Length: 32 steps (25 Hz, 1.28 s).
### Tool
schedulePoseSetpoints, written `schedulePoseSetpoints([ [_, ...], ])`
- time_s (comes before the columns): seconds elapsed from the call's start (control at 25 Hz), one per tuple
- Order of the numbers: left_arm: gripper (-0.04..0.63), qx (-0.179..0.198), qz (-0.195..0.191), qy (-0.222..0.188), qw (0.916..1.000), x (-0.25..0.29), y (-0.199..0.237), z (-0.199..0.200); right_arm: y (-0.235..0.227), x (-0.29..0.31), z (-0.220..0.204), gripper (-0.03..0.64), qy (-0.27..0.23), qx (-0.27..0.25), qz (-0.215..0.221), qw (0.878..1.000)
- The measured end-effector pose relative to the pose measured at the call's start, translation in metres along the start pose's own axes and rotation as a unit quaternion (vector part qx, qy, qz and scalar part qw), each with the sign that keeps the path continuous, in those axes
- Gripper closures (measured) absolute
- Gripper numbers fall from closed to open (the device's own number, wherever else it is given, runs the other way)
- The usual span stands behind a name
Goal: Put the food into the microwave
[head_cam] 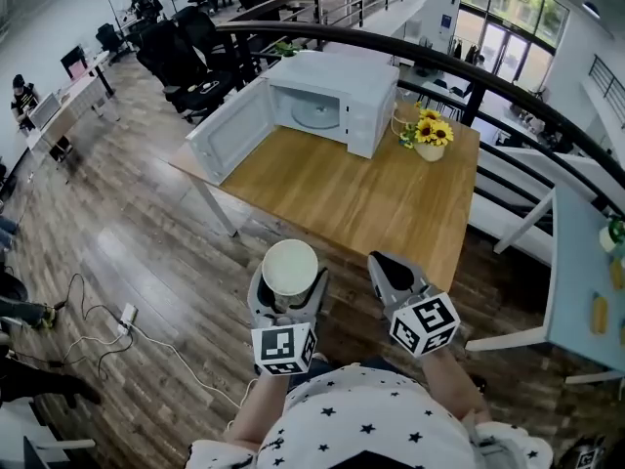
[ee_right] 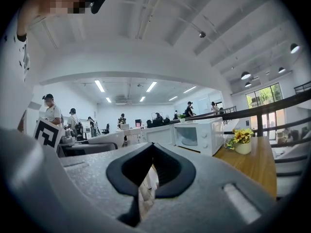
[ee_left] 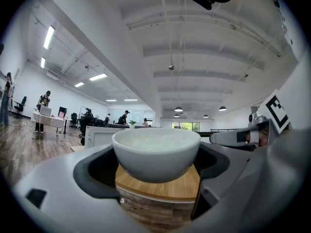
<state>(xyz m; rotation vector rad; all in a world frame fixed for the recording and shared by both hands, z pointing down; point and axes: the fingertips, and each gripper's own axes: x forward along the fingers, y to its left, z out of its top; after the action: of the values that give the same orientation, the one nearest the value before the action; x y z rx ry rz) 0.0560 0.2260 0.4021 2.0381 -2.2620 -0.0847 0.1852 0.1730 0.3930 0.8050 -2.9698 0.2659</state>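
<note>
Bowl of food (head_cam: 291, 268) rides level, clamped in the left gripper (head_cam: 290, 289) jaws just short of the worktop (head_cam: 342, 198) near edge, likely to avoid spilling. The microwave (head_cam: 327, 101) at the far edge stands open, ready. The right gripper (head_cam: 389, 265) jaws are together, empty.

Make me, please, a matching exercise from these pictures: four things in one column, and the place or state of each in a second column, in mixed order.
Things
1. bowl
2. microwave door
3. right claw
4. yellow flowers

Places and states
A. shut, with nothing in it
B. swung open
C. on the table, beside the microwave
D. held in the left claw

Pairs: 1-D, 2-B, 3-A, 4-C
</note>
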Motion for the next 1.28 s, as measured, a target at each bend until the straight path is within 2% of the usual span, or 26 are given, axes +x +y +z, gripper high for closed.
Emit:
schedulePoseSetpoints([
  [0.68, 0.133, 0.0, -0.037, 0.005, 0.9993, 0.043, 0.072, 0.003, 0.021, 0.086, -0.008, 0.612, 0.007, 0.009, -0.018, 1.0],
  [1.28, 0.133, -0.001, -0.041, 0.002, 0.9992, 0.1, 0.116, 0.005, 0.006, 0.156, -0.012, 0.612, 0.02, 0.008, -0.013, 1.0],
])
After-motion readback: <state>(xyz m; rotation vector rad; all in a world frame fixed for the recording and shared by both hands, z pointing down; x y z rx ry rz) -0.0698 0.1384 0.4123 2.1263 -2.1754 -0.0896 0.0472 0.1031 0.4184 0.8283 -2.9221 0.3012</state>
